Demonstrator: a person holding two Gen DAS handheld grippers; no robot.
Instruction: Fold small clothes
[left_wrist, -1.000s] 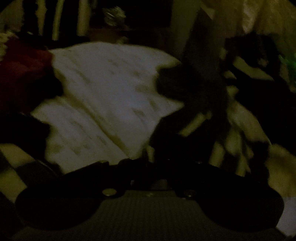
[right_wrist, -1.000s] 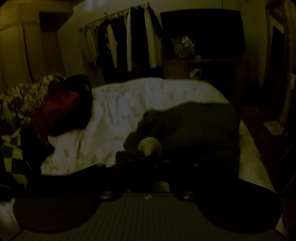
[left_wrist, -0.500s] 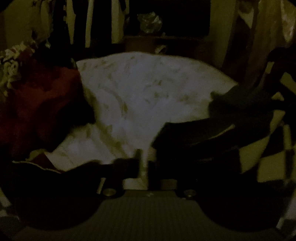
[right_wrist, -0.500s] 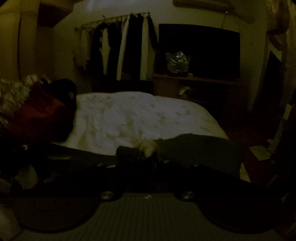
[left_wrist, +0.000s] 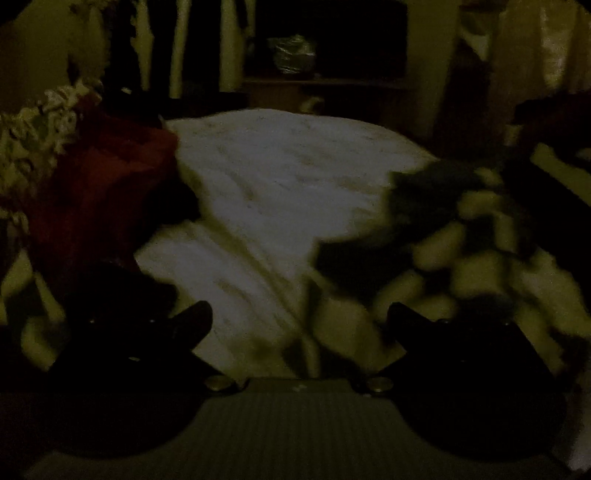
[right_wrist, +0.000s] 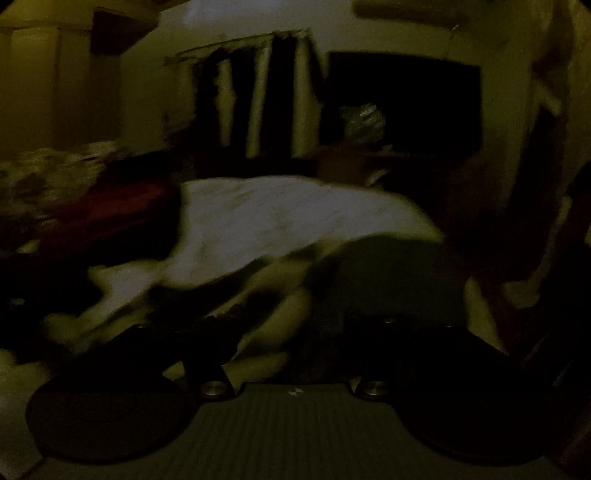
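**checkered garment off the left jaws' right tip**

the checkered garment (left_wrist: 461, 258) lies crumpled on the white bed (left_wrist: 280, 192), ahead and right of the left gripper (left_wrist: 299, 317), whose jaws stand wide apart and empty. the right gripper (right_wrist: 295, 332) is blurred; its jaws cannot be read. a red cloth (left_wrist: 107, 184) sits ahead-left.
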